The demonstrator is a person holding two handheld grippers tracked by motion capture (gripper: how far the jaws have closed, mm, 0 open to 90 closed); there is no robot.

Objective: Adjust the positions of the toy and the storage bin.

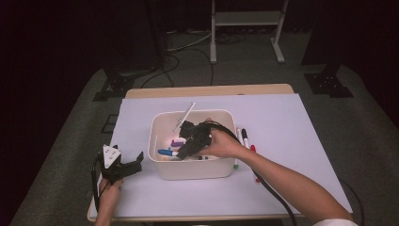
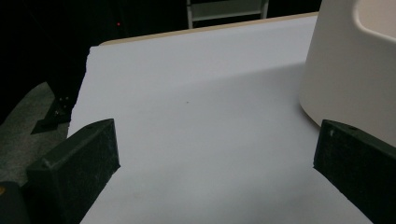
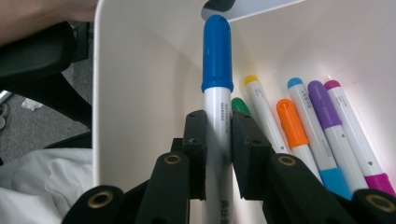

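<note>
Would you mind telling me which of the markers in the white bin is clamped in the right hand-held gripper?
It is the blue-capped marker, pinched by its white barrel in the right hand-held gripper. The yellow, orange, purple and magenta ones lie loose in the white bin.

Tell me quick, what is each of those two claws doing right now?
Left gripper: open, holding nothing, beside the white bin.
Right gripper: shut on the blue-capped marker, inside the bin.
</note>
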